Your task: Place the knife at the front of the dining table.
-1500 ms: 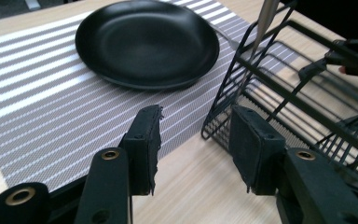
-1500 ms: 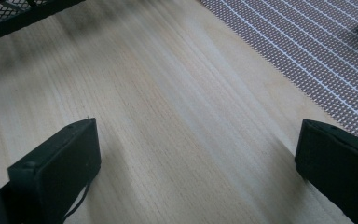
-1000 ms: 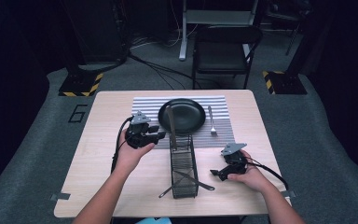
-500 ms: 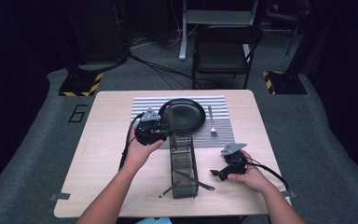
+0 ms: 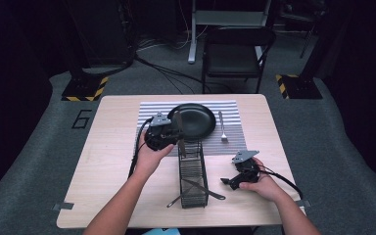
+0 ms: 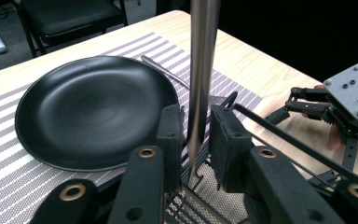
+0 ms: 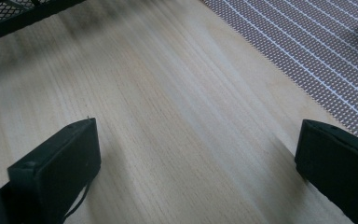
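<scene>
Left tool (image 6: 193, 135) jaws just closing on upright knife (image 6: 200, 70), apparently gripped, over wire rack (image 5: 193, 174); rack holds another utensil (image 5: 196, 188). Right tool (image 5: 235, 180) wide, empty, on bench (image 5: 107, 147).

On my bench (image 5: 103, 161), upper center of the frame, a striped placemat (image 5: 149, 110) carries a black plate (image 5: 198, 120). A fork (image 5: 222, 128) lies just right of the plate. Beyond the bench stands a dark folding chair (image 5: 235, 54).
</scene>
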